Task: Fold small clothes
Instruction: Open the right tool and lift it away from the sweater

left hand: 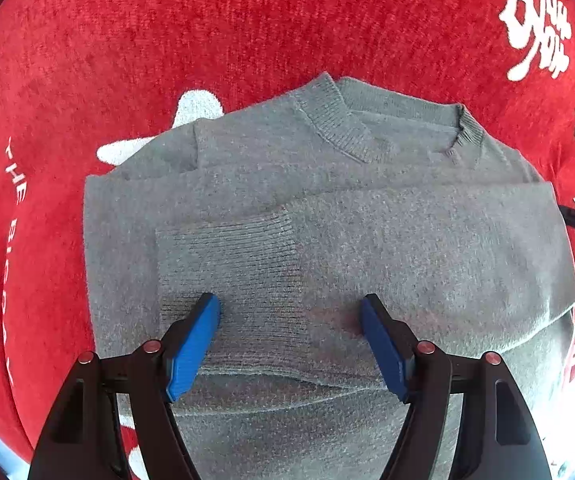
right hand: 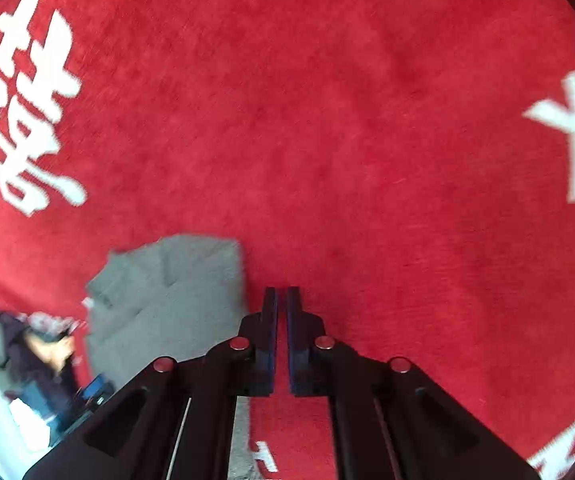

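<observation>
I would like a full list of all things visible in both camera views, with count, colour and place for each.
sweater: one, grey, lying partly folded on the red cloth, one sleeve laid across the body, neckline towards the far side; also seen at lower left in the right wrist view.
sleeve cuff: one, grey ribbed, on top of the sweater, under the open jaws.
red cloth: one, red with white characters and letters, covering the whole surface under the sweater.
blurred items: number unclear, dark and pale, lower left edge of the right wrist view; cannot identify.
left hand-held gripper: one, black with blue pads, open, just above the cuff.
right hand-held gripper: one, black with blue pads, shut on nothing, over bare cloth beside the sweater.
</observation>
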A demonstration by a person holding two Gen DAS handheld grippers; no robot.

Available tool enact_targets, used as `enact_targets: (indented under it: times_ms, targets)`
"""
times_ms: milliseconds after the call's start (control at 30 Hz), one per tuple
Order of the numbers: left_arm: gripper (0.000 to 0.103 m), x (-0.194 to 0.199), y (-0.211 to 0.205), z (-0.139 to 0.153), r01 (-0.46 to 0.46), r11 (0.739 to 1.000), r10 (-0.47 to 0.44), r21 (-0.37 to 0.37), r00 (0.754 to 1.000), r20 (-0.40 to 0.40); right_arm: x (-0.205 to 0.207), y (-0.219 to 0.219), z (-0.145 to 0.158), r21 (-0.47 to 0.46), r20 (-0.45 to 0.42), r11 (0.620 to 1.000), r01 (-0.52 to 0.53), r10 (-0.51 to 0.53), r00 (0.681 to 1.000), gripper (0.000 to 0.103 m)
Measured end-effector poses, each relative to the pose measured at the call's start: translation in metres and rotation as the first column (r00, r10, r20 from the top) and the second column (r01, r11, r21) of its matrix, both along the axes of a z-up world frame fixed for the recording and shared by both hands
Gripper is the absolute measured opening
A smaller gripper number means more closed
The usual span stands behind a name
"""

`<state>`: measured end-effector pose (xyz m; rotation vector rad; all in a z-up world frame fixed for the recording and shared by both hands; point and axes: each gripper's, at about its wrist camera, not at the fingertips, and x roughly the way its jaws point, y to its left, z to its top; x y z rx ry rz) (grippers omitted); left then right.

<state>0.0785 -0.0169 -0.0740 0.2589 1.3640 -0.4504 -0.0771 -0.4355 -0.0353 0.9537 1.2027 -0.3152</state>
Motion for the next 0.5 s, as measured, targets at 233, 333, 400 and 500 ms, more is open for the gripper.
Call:
enact_targets:
  times_ms: [233, 333, 400, 500]
  targets:
    - [0.074, 0.001, -0.001, 0.01, -0.053, 0.998, 0.054, 0.025, 0.998, -0.035, -0.005, 0.046, 0.039, -0.042, -0.029, 0.987, -0.155, 0.154, 0.988, 0.035]
    - [0.074, -0.001, -0.003, 0.014, -0.062, 0.997, 0.063, 0.037, 0.997, -0.038, 0.004, 0.079, 0.048, -0.048, -0.032, 0.979, -0.196, 0.195, 0.98, 0.056]
    - [0.074, -0.008, -0.005, 0.018, -0.059, 0.997, 0.061, 0.047, 0.997, -0.039, 0.005, 0.096, 0.05, -0.034, -0.041, 0.975, -0.219, 0.217, 0.975, 0.056]
    - [0.074, -0.014, -0.011, 0.023, -0.047, 0.997, 0.049, 0.06, 0.998, -0.034, 0.009, 0.119, 0.051, -0.03, -0.055, 0.968, -0.25, 0.249, 0.967, 0.057]
